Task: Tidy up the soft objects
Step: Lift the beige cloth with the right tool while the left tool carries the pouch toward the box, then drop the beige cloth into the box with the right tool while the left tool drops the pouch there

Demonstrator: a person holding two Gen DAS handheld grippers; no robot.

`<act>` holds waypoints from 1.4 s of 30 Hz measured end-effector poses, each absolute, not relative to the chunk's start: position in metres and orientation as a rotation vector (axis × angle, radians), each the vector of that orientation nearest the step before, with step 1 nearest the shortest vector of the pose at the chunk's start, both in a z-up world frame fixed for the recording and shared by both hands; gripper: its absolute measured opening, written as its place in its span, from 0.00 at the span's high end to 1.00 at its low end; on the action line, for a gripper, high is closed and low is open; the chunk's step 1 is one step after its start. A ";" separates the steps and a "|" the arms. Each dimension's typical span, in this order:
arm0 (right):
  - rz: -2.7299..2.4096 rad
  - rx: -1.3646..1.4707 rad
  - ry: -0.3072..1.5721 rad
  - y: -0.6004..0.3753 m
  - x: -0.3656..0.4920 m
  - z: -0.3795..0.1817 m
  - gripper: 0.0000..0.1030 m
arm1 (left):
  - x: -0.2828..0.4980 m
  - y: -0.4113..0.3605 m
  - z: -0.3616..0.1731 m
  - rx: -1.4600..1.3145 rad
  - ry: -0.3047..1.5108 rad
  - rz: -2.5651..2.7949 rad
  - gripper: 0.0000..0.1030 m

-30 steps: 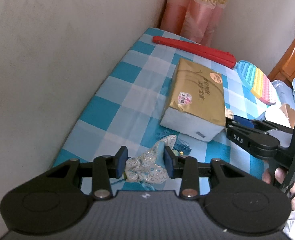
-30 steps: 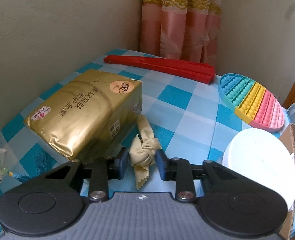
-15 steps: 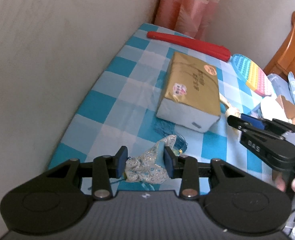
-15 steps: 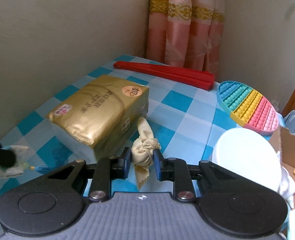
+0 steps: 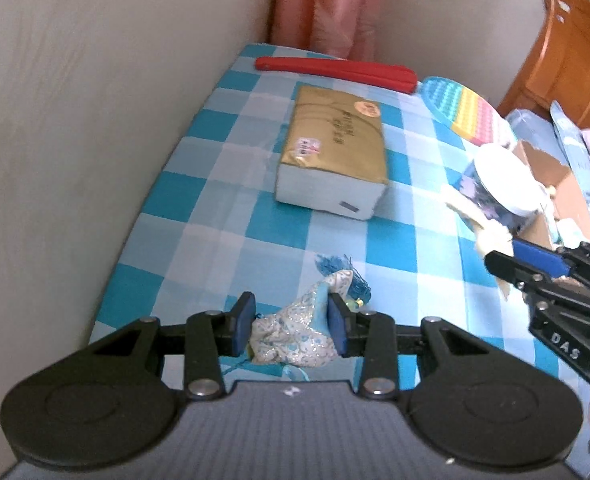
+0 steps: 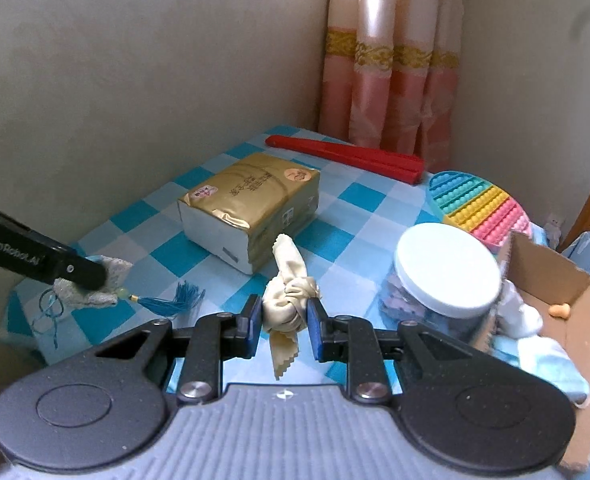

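Note:
My left gripper point(image 5: 291, 330) is shut on a pale blue glittery pouch point(image 5: 295, 336) with a blue tassel point(image 5: 345, 276), held above the checked tablecloth point(image 5: 231, 160). In the right wrist view the pouch point(image 6: 95, 284) and its tassel point(image 6: 175, 302) hang at the left under the left gripper's finger. My right gripper point(image 6: 285, 322) is shut on a knotted beige cloth point(image 6: 289, 300), lifted off the table; the cloth also shows in the left wrist view point(image 5: 479, 224).
A gold tissue pack point(image 6: 251, 204) lies mid-table. A red folded fan point(image 6: 347, 156) lies at the back by the curtain. A rainbow pop-it mat point(image 6: 479, 204), a white-lidded jar point(image 6: 443, 272) and an open cardboard box point(image 6: 551, 292) with soft items stand at the right. Wall runs along the left.
Both grippers have risen and pulled back from the table with their loads. The beige cloth has left the tissue pack's side; the table looks farther away.

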State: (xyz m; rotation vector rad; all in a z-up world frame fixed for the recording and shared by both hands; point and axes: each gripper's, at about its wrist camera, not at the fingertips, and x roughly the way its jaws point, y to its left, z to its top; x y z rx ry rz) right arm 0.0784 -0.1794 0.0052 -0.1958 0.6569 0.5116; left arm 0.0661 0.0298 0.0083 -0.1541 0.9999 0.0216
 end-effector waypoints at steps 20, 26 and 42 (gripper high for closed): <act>0.295 -0.117 0.552 -0.312 0.062 0.040 0.73 | 0.070 -0.057 0.044 -0.002 0.967 -0.119 0.63; 0.229 -0.080 0.596 -0.349 0.083 0.031 0.73 | 0.081 -0.078 0.056 0.028 0.938 -0.154 0.63; 0.163 -0.108 0.615 -0.370 0.128 0.018 0.67 | 0.116 -0.115 0.079 0.070 0.889 -0.229 0.63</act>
